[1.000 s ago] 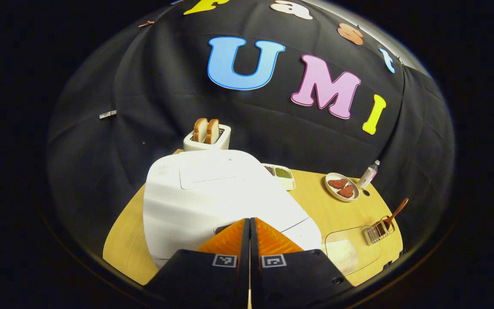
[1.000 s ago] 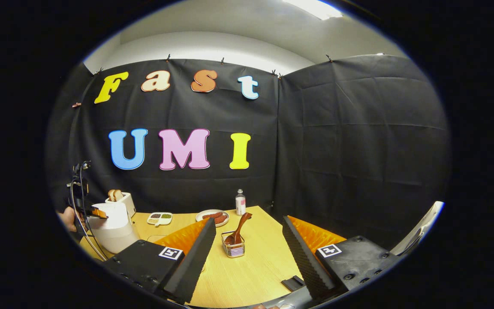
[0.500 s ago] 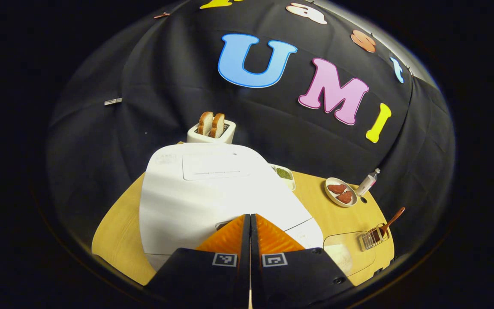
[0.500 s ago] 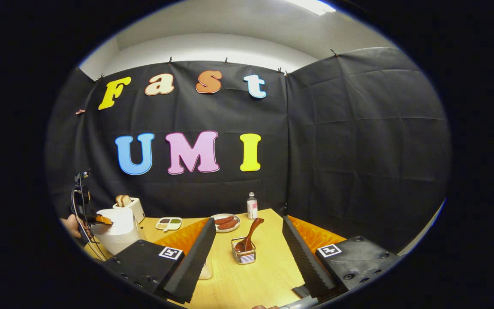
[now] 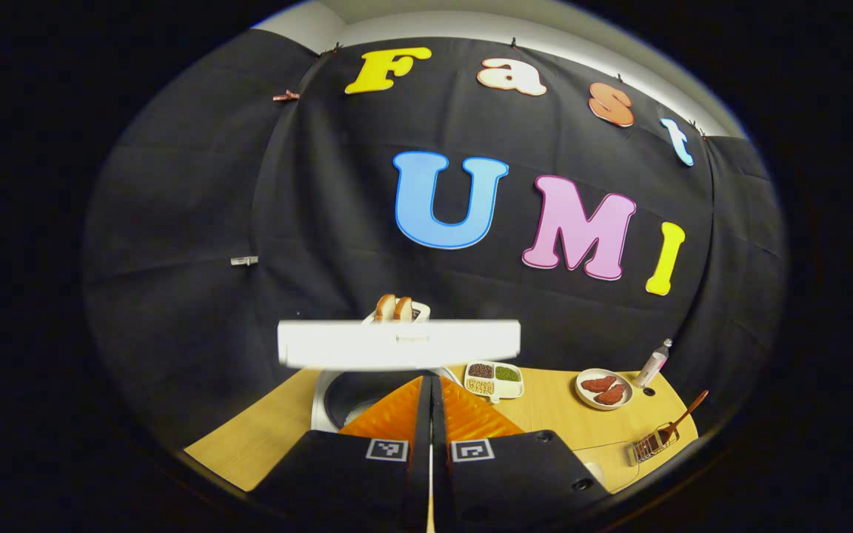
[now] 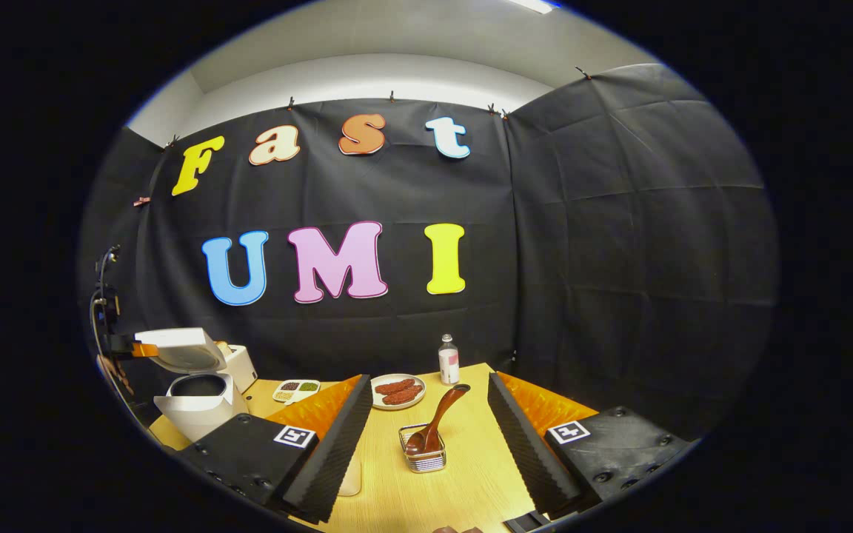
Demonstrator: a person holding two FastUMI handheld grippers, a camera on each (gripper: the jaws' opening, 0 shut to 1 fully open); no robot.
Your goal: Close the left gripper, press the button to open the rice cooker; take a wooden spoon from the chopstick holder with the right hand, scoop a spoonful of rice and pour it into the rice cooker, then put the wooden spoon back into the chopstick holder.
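Observation:
The white rice cooker [image 5: 338,392] stands open, its lid [image 5: 397,344] raised level above the dark inner pot. My left gripper [image 5: 430,381] is shut with nothing in it, its tips over the pot's front rim. In the right gripper view the cooker [image 6: 197,406] sits at the far left with its lid [image 6: 178,346] up, and the left gripper [image 6: 141,348] is beside the lid's edge. My right gripper [image 6: 428,379] is open above the table. Between and beyond its fingers the wooden spoon [image 6: 437,422] leans in the wire chopstick holder [image 6: 425,459].
A toaster [image 5: 397,309] with bread stands behind the cooker. A divided dish of beans [image 5: 495,374], a plate of meat [image 5: 604,387] and a small bottle [image 5: 652,363] line the back of the wooden table [image 5: 545,403]. A clear rice container [image 6: 350,480] sits half hidden by my right gripper's left finger.
The cooker's lid has sprung up from shut to open. My left gripper has lifted and tilted upward, staying shut. The right gripper has drawn a little closer to the chopstick holder.

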